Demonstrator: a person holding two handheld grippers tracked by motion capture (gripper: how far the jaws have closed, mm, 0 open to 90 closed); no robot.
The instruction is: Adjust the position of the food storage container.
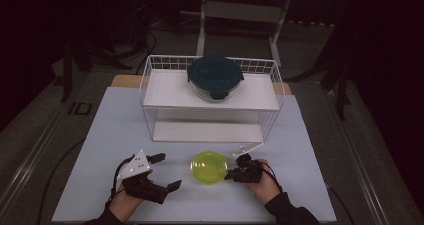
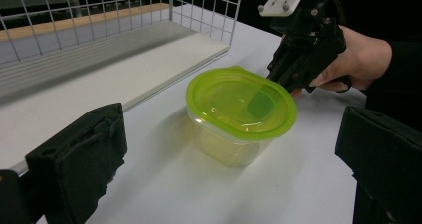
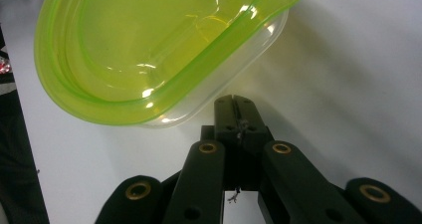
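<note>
Item: small clear plastic tub with lime-green lid [image 1: 209, 167], on the white desk [image 1: 100, 135], between my two grippers.

High view: the tub stands in front of the white wire rack [image 1: 210, 100], which carries a glass bowl with a dark blue lid [image 1: 215, 78] on its upper shelf. My right gripper [image 1: 231, 175] sits just beside the tub's right edge, fingers clenched, nothing between them; my left gripper [image 1: 161, 171] is farther off on the other side, fingers released and spread.
Left gripper view: the tub lies ahead, centred between my wide-set fingers [image 2: 79, 159], with the right gripper [image 2: 286, 82] at its far rim.
Right gripper view: the closed fingertips [image 3: 238, 113] point at the tub wall just under the lid rim; I cannot tell if they touch. I judge the right hand nearer.
</note>
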